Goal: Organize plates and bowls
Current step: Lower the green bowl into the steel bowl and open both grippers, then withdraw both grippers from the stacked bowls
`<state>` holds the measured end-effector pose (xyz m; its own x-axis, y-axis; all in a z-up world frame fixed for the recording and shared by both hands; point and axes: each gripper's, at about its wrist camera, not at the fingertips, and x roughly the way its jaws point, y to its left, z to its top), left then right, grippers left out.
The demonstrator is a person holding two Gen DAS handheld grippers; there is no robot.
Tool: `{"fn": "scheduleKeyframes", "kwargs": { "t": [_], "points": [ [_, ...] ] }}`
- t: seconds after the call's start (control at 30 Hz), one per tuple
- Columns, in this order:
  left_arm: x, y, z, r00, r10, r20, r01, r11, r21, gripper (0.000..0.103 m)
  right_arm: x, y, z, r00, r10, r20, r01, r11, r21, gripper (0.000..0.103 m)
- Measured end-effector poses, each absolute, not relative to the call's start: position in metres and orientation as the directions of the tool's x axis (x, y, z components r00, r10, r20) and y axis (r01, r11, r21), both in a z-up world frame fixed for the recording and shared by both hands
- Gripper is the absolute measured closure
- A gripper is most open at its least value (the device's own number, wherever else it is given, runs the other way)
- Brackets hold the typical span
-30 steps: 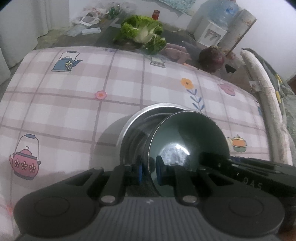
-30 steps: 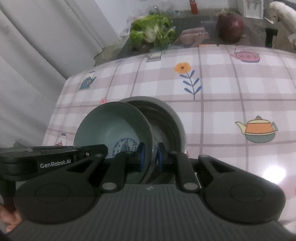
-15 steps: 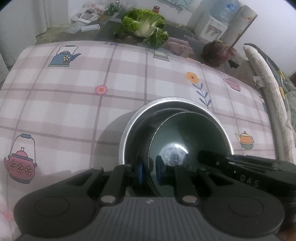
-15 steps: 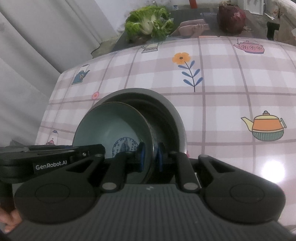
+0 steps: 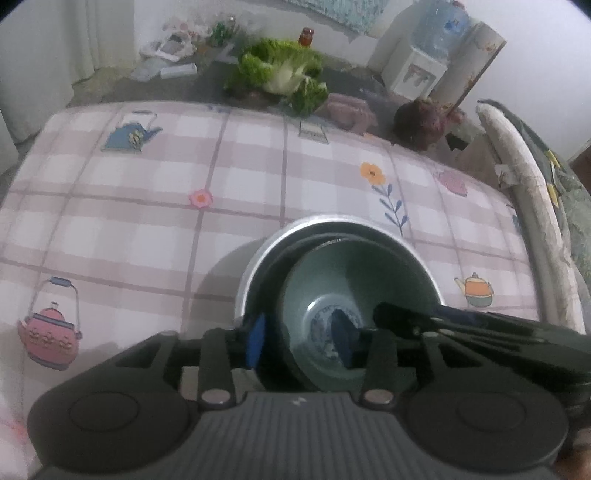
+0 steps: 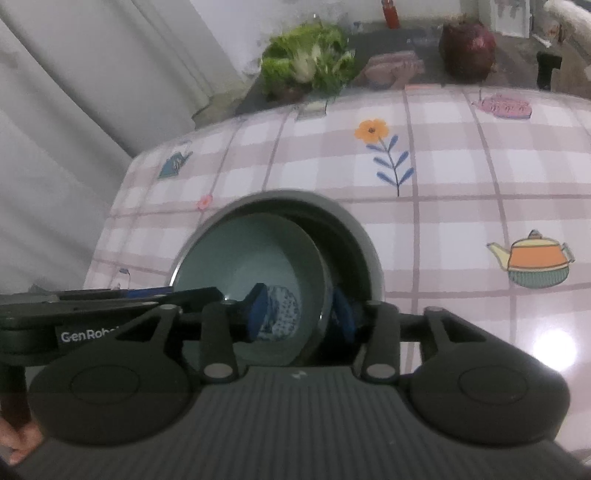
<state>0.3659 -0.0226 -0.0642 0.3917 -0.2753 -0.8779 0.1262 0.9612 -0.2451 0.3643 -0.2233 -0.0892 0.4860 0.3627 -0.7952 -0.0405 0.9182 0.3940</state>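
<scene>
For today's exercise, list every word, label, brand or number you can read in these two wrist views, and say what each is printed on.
"GenRobo": white letters, cut off by a finger link in front, on the black body of the left gripper, seen in the right wrist view.
Red bottle by the far wall: label too blurred to read.
Blue pattern in the pale green ceramic bowl: no legible text.
Nothing else reads.

Tablecloth: pink-and-white check, printed with blue, pink and orange teapots, orange flower on blue stem. Small bowl: pale green inside, blue-and-white pattern at bottom. Large bowl: silver-grey metal rim, dark inside. Gripper pads: blue, on black bodies. Lettuce: green, white stalks.
</scene>
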Motion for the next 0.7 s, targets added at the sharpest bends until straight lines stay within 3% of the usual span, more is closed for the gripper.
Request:
{"fn": "scheduleKeyframes", "kwargs": {
  "t": [0.13,0.27,0.47,0.67,0.7],
  "points": [
    [0.358,-0.015,-0.050,0.416,-0.290,-0.862,0.124,0.957,-0.262,0.038,0.356,-0.233,-0.077,0.517,0.388,-0.763,-0.030,0.899,0.437,0.052],
    [0.339,-0.009,-0.032,0.453,-0.292,-0.842,0.160,0.956,-0.246,0.027,0.337,-0.241,-0.061,0.549,0.419,-0.723,-0.035,0.876,0.482,0.042],
    [0.291,0.017,-0.002,0.526,-0.351,-0.775,0.225,0.936,-0.271,0.006,0.288,-0.240,-0.028,0.606,0.443,-0.661,-0.084,0.862,0.500,0.021],
    [0.226,0.062,0.019,0.621,-0.335,-0.709,0.236,0.942,-0.238,0.000,0.219,-0.218,0.003,0.671,0.450,-0.589,-0.159,0.863,0.479,0.001],
    [0.214,0.071,0.020,0.638,-0.322,-0.699,0.231,0.946,-0.226,0.000,0.207,-0.212,0.005,0.679,0.452,-0.579,-0.172,0.864,0.474,0.001]
  ]
}}
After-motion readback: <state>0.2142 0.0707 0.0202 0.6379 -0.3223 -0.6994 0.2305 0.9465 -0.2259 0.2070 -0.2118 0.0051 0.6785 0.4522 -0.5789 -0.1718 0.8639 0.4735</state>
